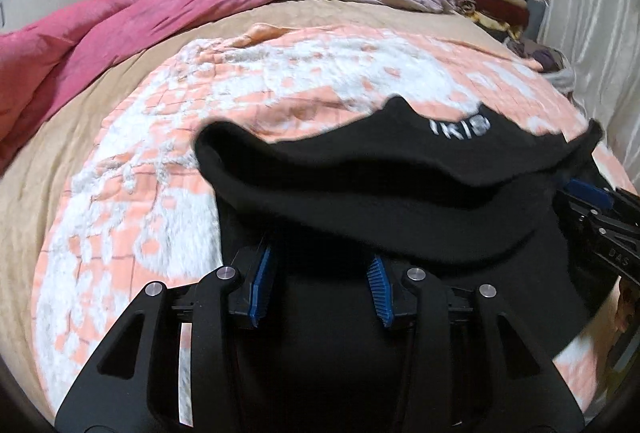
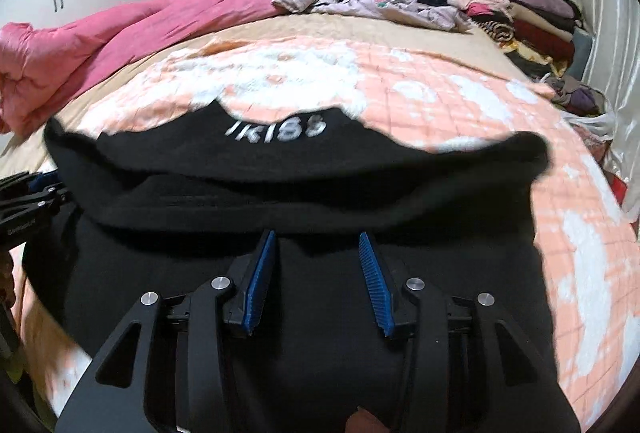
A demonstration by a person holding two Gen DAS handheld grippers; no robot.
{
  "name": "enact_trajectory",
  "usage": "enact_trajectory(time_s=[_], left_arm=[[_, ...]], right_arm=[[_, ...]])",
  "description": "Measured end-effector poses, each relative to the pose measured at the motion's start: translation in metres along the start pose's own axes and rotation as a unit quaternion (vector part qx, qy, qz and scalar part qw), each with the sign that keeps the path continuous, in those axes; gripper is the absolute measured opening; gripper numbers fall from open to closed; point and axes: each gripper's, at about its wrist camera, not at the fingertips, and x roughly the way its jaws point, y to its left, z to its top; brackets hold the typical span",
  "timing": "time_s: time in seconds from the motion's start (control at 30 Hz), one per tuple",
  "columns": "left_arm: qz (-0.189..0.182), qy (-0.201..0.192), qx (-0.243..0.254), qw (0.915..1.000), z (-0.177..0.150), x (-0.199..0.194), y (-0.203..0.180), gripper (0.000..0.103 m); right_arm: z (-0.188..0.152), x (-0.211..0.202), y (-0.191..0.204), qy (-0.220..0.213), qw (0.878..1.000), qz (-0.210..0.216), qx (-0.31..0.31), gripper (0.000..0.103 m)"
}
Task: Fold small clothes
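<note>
On the bed, catalogued from largest item down:
Bedspread [image 1: 168,161]: peach and white, beneath everything.
Black garment [image 2: 304,193]: soft, white lettering at far edge, long axis crosswise; near portion apparently doubled over toward the lettering.
Relation: cloth lies directly ahead of and under both tongs, one toward each end; neither is clearly nearer.
Left gripper [image 1: 320,289]: jaws partly apart, black cloth between; grasp cannot be told.
Right gripper [image 2: 316,281]: likewise, undetermined.

A black garment [image 2: 280,201] with white lettering lies folded over itself on the peach-and-white blanket [image 2: 460,101].
</note>
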Motion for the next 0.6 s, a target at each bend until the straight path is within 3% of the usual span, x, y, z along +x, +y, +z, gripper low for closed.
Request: enact_trajectory(time_s=[0.2,0.33,0.53,0.6], left_arm=[[-0.004,-0.021,-0.057,0.9982,0.012,-0.003,0.030,0.042],[-0.017,-0.013,-0.098,0.9950,0.007,-0.001,0.052,0.043],[-0.046,0.004,-0.149,0.9878,0.011,0.010,0.066,0.044],[-0.062,0.005,-0.177,0.9823,0.020,0.013,0.070,0.050]], right_arm=[[0.022,-0.006,-0.022,-0.034,0.999,-0.032,0.026,0.043],[0.022,-0.013,-0.044,-0.044,0.996,-0.068,0.042,0.054],[0.009,-0.012,-0.081,-0.020,0.992,-0.104,0.075,0.056],[0.008,-0.011,-0.095,-0.013,0.991,-0.097,0.095,0.059]])
